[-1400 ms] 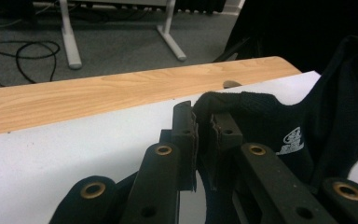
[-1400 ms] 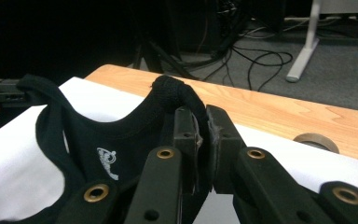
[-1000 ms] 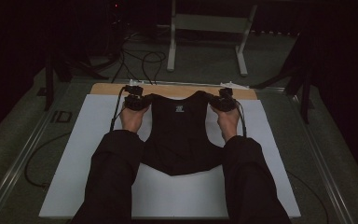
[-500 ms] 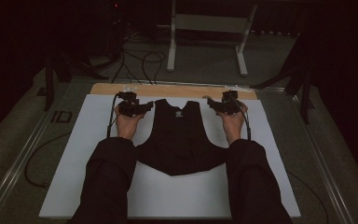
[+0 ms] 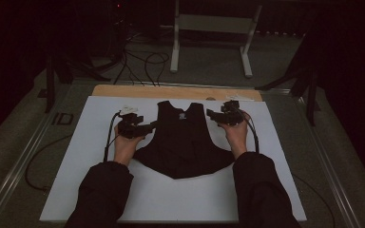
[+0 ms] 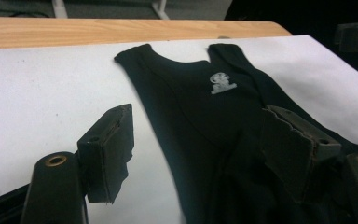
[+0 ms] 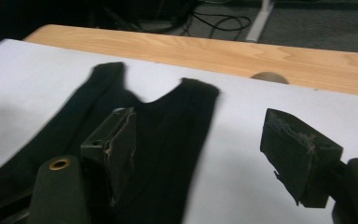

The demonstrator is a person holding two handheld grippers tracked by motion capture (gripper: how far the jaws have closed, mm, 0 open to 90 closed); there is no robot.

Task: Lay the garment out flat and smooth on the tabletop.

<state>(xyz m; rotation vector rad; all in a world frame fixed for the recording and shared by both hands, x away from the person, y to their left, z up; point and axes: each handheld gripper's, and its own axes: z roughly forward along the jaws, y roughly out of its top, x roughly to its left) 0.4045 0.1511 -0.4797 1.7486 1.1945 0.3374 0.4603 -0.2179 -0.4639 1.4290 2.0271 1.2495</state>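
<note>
**Both grippers released beside the black vest**

The left gripper [image 6: 200, 140] stood with its jaws spread wide, having just been opening. One jaw sat over the white sheet [image 6: 46, 93] and the other over the black vest [image 6: 200, 121]; the vest's edge ran between them, but neither pad pressed on it. The right gripper [image 7: 209, 154] was likewise released, its jaws also just opened. One jaw hung over the vest's shoulder strap and the other over bare sheet, with no cloth clamped between them.

In the high view, the left gripper [image 5: 138, 127] was at the vest's left armhole and the right gripper [image 5: 224, 116] was just beside the opposite shoulder strap. Each was carried by a hand in a dark sleeve.

The vest [image 5: 183, 142] lay flat and spread out on the white sheet [image 5: 81, 161], roughly at its centre, with the straps pointing away from the person and the pointed hem towards them. A pale logo [image 6: 223, 83] showed below the neckline. A strip of wooden tabletop [image 5: 171, 91] was exposed beyond the sheet's far edge.
</note>
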